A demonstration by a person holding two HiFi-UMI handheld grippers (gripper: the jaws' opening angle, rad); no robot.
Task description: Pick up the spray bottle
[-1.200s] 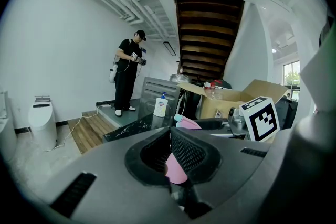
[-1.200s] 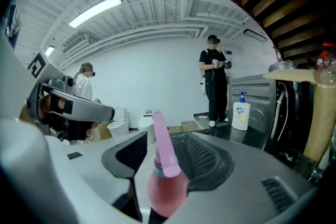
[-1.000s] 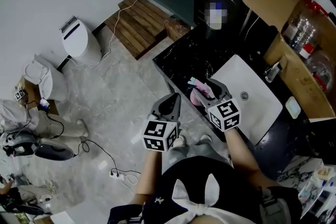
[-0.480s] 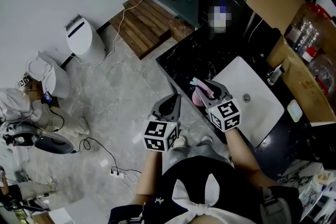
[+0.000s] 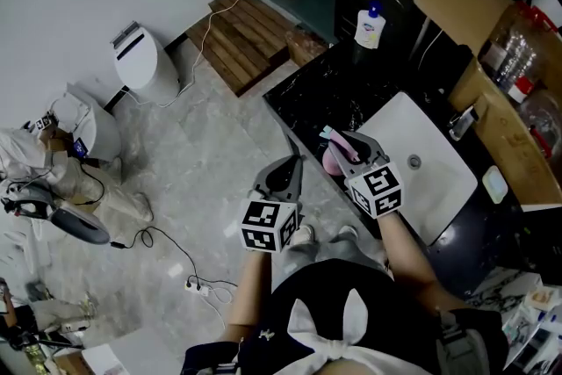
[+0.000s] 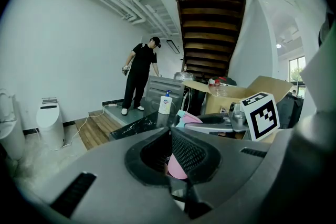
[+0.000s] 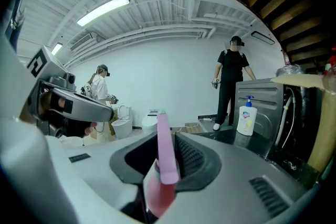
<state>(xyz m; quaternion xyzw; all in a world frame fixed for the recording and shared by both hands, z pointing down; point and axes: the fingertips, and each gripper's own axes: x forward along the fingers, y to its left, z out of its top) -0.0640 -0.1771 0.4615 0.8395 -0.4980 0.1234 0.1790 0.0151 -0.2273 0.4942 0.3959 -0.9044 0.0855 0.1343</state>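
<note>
A pink spray bottle (image 5: 333, 161) with a pale teal trigger stands at the near edge of the black counter (image 5: 307, 97). My right gripper (image 5: 345, 142) is over it, its jaws closing, with the bottle's head between them. In the right gripper view the pink neck and trigger (image 7: 164, 155) fill the gap and the pads touch them. My left gripper (image 5: 288, 168) hangs over the floor, left of the counter, shut and holding nothing. In the left gripper view the bottle (image 6: 189, 118) shows just past the closed tips of the left gripper (image 6: 171, 131).
A white sink (image 5: 430, 162) is set in the counter right of the bottle. A soap pump bottle (image 5: 370, 26) stands at the far end. An open cardboard box (image 5: 500, 92) holds several bottles. A toilet (image 5: 140, 66) and cables lie on the floor. A person (image 7: 230, 86) stands beyond.
The right gripper's jaws have narrowed onto the pink spray bottle's head. Both hands have stayed where they were.
</note>
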